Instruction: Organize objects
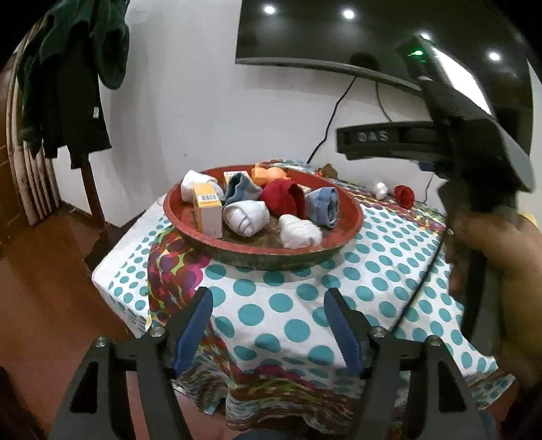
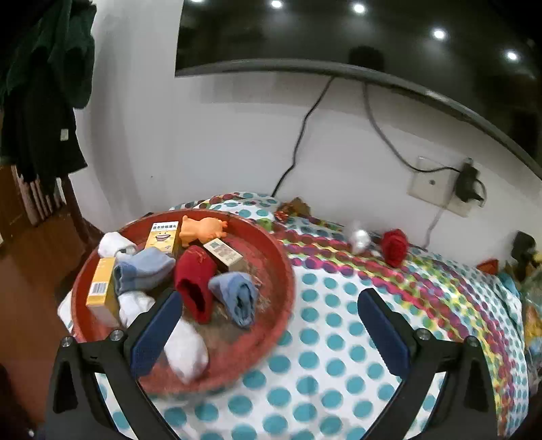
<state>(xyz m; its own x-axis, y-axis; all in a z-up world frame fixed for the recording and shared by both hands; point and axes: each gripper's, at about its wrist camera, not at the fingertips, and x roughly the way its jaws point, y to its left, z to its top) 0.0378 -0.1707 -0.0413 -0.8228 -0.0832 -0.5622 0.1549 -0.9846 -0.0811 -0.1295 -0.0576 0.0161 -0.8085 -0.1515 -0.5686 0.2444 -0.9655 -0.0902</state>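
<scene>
Both my grippers stand spread and empty: left gripper (image 1: 269,325) above the dotted tablecloth (image 1: 379,267), right gripper (image 2: 271,325) beside the red tray (image 2: 277,270) of rolled socks (image 2: 194,281) and boxes (image 2: 100,287). Behind, a white wall (image 2: 220,135) and a dark screen (image 2: 305,30).

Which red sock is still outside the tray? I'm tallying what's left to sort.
The red sock on the tablecloth by the wall, beside a small white sock. The other red sock already lies in the red tray.
</scene>
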